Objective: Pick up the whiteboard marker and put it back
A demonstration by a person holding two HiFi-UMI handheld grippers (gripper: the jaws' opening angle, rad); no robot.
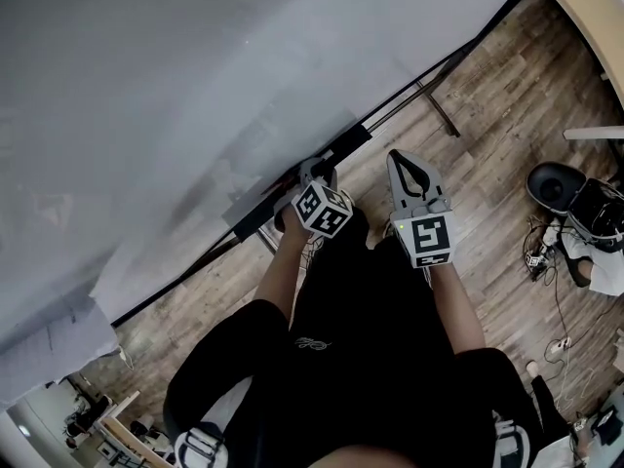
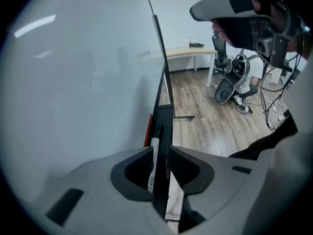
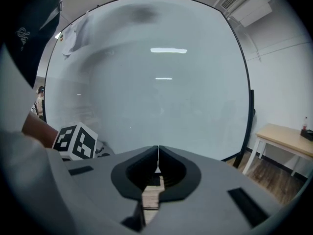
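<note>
Whiteboard marker [image 2: 152, 165]; slim white barrel; dark cap; between parted left tongs [image 2: 161, 149]

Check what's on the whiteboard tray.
Whiteboard marker lies in the tray, between the jaws of the left hand-held gripper; red object beside it. Marker's near end is covered.

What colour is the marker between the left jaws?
Whiteboard marker: white barrel, dark cap; left gripper view.

near end of whiteboard marker [image 2: 154, 151] hidden behind left claw [image 2: 159, 148], whiteboard [image 1: 195, 86] cut off at head view's edges
</note>
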